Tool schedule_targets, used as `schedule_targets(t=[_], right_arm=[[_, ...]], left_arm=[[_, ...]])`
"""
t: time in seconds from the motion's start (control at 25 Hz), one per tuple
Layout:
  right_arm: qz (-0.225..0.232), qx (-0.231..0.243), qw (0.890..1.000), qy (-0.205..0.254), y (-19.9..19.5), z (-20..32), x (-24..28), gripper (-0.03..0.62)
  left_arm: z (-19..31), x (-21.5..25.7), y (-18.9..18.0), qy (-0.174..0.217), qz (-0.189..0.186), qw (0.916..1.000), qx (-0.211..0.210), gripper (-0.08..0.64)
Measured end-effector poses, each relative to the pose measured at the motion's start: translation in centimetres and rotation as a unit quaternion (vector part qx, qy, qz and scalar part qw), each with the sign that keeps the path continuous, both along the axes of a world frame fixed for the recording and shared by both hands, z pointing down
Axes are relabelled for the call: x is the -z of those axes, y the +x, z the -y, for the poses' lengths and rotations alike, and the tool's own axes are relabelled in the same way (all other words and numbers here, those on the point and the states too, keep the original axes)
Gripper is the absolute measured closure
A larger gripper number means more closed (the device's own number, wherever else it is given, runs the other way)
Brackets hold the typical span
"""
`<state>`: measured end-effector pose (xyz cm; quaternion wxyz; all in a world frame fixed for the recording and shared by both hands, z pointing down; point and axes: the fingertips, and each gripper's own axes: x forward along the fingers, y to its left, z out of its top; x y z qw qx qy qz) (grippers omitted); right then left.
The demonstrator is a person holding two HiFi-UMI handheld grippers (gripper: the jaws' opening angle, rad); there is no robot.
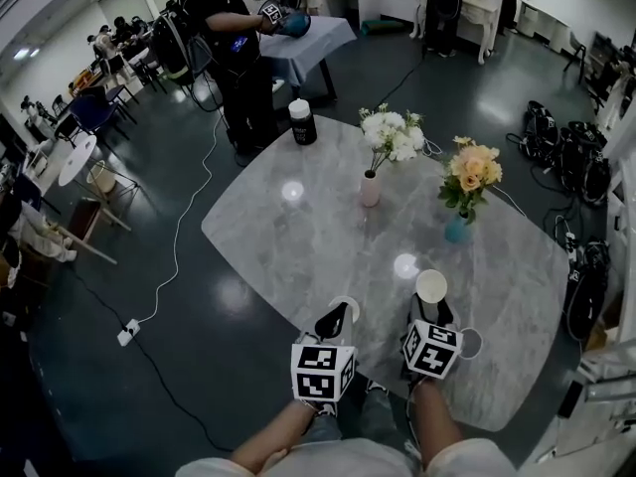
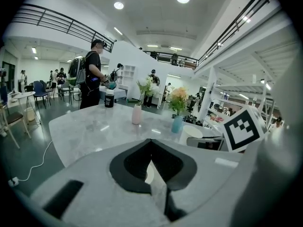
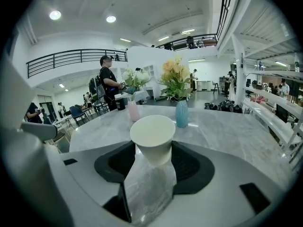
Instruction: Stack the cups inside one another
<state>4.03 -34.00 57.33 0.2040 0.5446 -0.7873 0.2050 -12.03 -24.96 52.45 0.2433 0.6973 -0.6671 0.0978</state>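
A white paper cup [image 1: 431, 286] [image 3: 152, 138] stands upright between the jaws of my right gripper [image 1: 430, 308] [image 3: 152, 150], which is shut on its lower body over the marble table [image 1: 298, 237]. My left gripper [image 1: 336, 318] [image 2: 151, 143] is beside it at the table's near edge. Its jaws are closed at the tips, with a thin white edge of a second cup [image 1: 347, 303] [image 2: 148, 172] pinched between them. A third white cup rim [image 1: 470, 343] shows just right of the right gripper. In the left gripper view, the right gripper's cup [image 2: 191, 133] stands ahead and to the right.
A pink vase [image 1: 369, 189] with white flowers and a blue vase [image 1: 457, 230] with orange flowers stand mid-table. A black can with a white lid [image 1: 302, 122] sits at the far edge. A person [image 1: 234, 58] stands beyond the table. A white cable [image 1: 179, 237] runs across the floor on the left.
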Motion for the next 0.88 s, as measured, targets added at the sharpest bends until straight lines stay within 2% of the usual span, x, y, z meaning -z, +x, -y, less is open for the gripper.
schedule_targets(t=[0.48,0.88], right_arm=[[-0.002,-0.018,0.999,0.027,0.9,-3.4,3.1,0.357],[-0.004,-0.047,0.998,0.042,3.3,-5.5,4.9,0.357]], left_arm=[[-2.2,1.7,1.0,0.027,-0.003,0.9990,-0.034,0.565],[-3.8,2.1,3.6,0.033,-0.008,0.9967,-0.074,0.565]])
